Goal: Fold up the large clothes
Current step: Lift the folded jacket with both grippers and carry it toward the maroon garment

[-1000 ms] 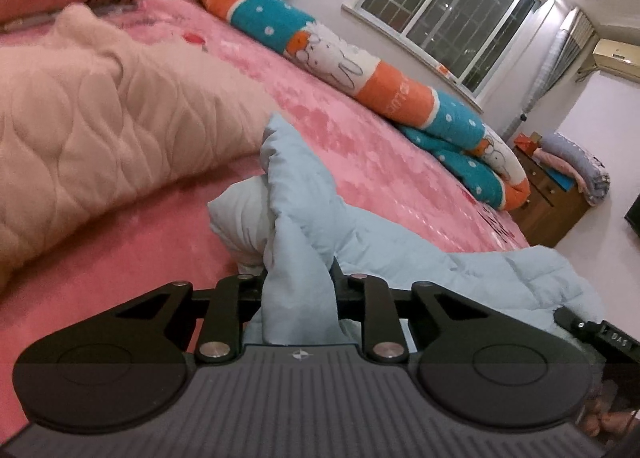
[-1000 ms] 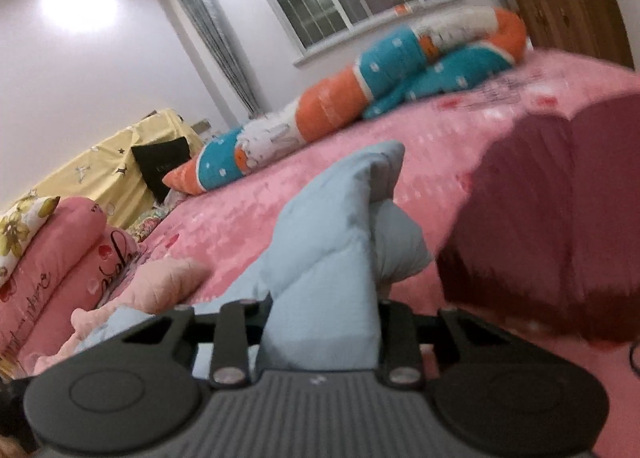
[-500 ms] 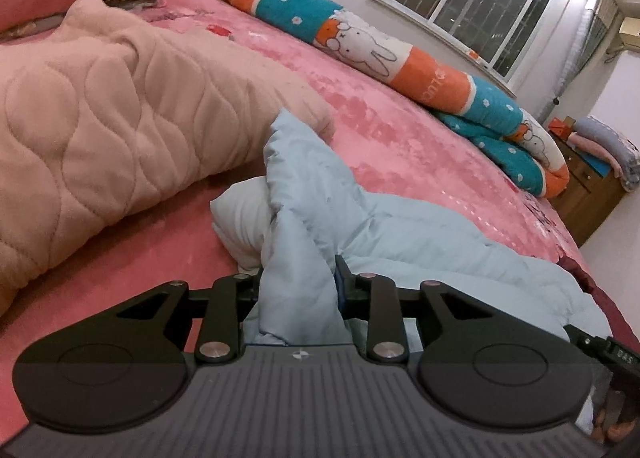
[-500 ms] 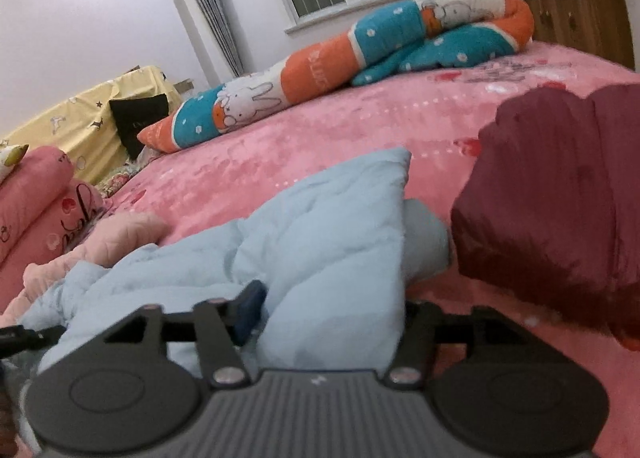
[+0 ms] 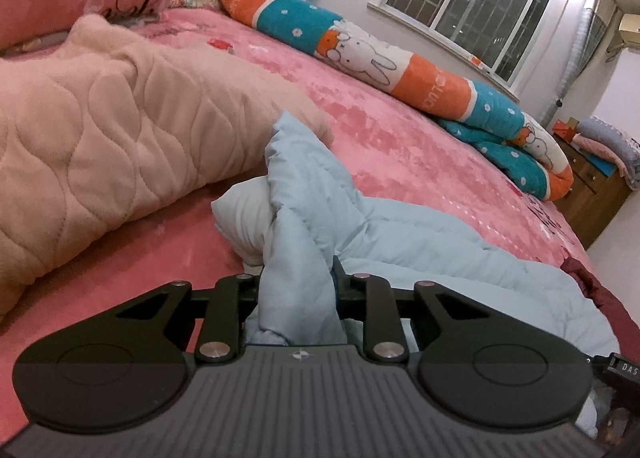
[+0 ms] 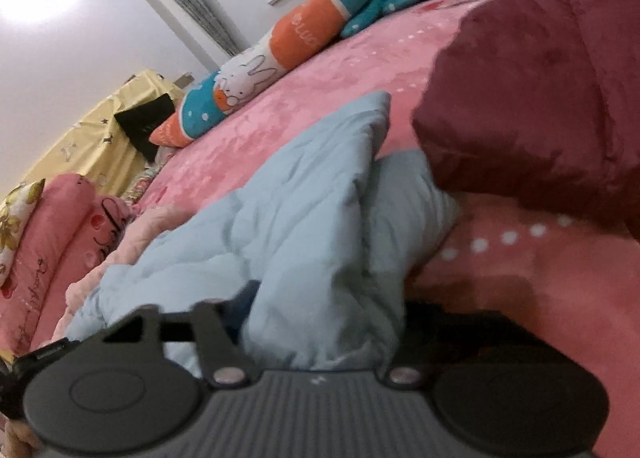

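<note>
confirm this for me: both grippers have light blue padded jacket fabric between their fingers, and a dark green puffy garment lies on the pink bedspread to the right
Only the colour is wrong: the puffy garment is maroon, as the right wrist view shows. The light blue padded jacket sits in the left gripper and the right gripper.

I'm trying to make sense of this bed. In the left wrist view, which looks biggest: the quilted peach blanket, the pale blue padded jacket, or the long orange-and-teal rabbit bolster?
1. Quilted peach blanket, though it lies nearest the camera, which inflates it.
2. Pale blue padded jacket.
3. Long orange-and-teal rabbit bolster, farthest away, so probably larger than it looks.
</note>
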`<state>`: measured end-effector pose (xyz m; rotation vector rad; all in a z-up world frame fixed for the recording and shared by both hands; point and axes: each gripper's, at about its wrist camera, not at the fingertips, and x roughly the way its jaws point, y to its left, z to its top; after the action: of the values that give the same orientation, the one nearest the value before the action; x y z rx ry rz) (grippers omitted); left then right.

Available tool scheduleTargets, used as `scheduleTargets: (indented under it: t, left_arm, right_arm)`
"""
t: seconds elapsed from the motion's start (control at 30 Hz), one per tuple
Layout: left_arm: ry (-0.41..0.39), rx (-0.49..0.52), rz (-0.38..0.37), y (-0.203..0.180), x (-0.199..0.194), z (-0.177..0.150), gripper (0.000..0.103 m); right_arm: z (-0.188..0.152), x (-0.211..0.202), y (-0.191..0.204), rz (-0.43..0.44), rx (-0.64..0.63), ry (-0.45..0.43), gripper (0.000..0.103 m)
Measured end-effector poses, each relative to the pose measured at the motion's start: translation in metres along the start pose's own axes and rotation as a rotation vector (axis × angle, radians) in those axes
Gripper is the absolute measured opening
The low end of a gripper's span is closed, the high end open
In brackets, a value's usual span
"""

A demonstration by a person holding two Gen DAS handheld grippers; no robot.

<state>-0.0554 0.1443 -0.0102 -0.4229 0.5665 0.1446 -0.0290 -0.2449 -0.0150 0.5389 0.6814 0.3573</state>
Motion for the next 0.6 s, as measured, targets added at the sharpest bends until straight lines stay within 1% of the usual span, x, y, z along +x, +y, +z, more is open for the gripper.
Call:
scheduleTargets:
  t: [0.1,0.2,0.4,0.5,0.6]
  left_arm:
    - [-0.024,0.012,0.007,-0.006,-0.009,0.0,0.021]
    - [-0.047,0.032,0.002,-0.012,-0.021,0.002,0.02]
    - [-0.097,0.072,-0.031,-0.035,-0.052,0.009,0.019]
    - [-0.138,0.096,-0.056,-0.052,-0.07,0.017,0.019]
    - [-0.189,0.125,-0.096,-0.075,-0.088,0.03,0.019]
  right_arm:
    - [0.001,-0.01,0.012,-0.015,-0.024,-0.034,0.028]
    - [0.001,-0.022,0.022,-0.038,-0.061,-0.076,0.022]
    - [0.006,-0.052,0.04,-0.078,-0.15,-0.176,0.018]
    - [0.014,-0.072,0.045,-0.078,-0.184,-0.237,0.017]
    - [0.023,-0.097,0.045,-0.068,-0.191,-0.311,0.017]
